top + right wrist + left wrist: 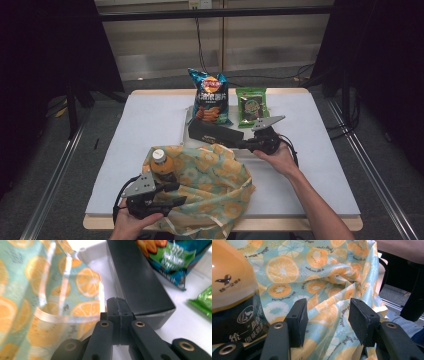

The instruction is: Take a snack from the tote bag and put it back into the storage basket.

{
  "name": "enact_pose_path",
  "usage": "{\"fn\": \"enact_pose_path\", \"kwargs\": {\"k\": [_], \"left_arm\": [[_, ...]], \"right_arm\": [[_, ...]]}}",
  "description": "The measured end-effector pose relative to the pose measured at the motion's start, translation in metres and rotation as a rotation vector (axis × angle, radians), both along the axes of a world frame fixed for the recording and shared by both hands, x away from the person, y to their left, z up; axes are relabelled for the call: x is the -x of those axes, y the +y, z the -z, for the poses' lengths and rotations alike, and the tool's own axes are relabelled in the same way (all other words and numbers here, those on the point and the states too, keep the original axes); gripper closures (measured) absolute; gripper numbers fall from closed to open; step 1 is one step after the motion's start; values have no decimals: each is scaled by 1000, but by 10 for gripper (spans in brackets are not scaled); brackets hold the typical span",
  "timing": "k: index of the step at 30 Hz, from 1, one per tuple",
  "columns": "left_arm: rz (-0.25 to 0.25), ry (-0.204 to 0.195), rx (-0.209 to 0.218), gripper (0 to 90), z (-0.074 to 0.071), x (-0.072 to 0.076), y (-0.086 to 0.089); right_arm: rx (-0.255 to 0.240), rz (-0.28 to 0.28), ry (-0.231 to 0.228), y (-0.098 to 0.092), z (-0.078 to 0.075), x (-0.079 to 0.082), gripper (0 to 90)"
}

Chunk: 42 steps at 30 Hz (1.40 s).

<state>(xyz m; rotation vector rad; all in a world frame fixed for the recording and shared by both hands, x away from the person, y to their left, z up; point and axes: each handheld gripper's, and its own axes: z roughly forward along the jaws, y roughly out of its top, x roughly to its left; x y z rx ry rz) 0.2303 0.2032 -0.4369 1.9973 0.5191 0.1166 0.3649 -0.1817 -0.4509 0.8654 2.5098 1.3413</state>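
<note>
Two grippers are at work on my packing job, filling the citrus-print bag (212, 187) that lies open at the near edge of the table (145, 120). My left gripper (172, 194) sits at the bag's left side beside the orange-capped bottle (161, 165) already standing in it; its jaws stand partly apart with folds of bag cloth lying between the pads (298, 315), and I cannot tell whether they pinch it. My right gripper (243, 145) is toward the middle of the table, jaws pressed flat together with nothing between them, the tips right at the near corner of the black box (215, 133). That box lies just beyond the bag's mouth, with the blue chip bag (210, 97) and the green snack packet (252, 106) behind it toward the far edge.

With the jaws together, I judge the right gripper can only nudge the box. A push on one corner could swing it sideways into the chip bag instead of sliding it to the bag. The bag's clear handle strap (50, 315) droops right by the tips and could snag. If the left side slackens, the mouth may fold and the bottle may tip.
</note>
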Motion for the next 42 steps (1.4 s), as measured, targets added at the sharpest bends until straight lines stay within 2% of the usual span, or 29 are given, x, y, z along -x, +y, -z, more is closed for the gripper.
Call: {"fn": "enact_pose_path", "kwargs": {"k": [3, 7, 8, 11, 14, 18, 22, 24, 27, 35, 42], "left_arm": [[-11, 5, 9, 490, 0, 0, 0], [-9, 0, -8, 490, 0, 0, 2], [-7, 1, 2, 491, 0, 0, 2], [-18, 4, -1, 490, -1, 0, 2], [-18, 2, -1, 491, -1, 0, 2], [-14, 5, 12, 491, 0, -1, 2], [-10, -2, 2, 491, -1, 0, 3], [-10, -3, 5, 491, -1, -1, 3], [-10, -1, 8, 490, -1, -1, 3], [-20, 1, 16, 490, -2, -1, 6], [-15, -6, 15, 490, -2, -1, 6]], "right_arm": [[10, 15, 5, 0, 5, -3, 900], [16, 44, 6, -2, 9, -6, 900], [22, 49, 5, -3, 9, -6, 900], [42, 89, 3, -7, 8, -7, 900], [24, 133, 8, -14, 8, -10, 900], [30, 170, 3, -18, 8, -12, 900], [28, 227, 1, -24, 6, -14, 900], [47, 257, -6, -27, 6, -16, 900], [57, 285, 11, -26, 5, -24, 900], [61, 298, 9, -15, 3, -37, 900], [53, 301, 24, -7, 10, -44, 900]]}}
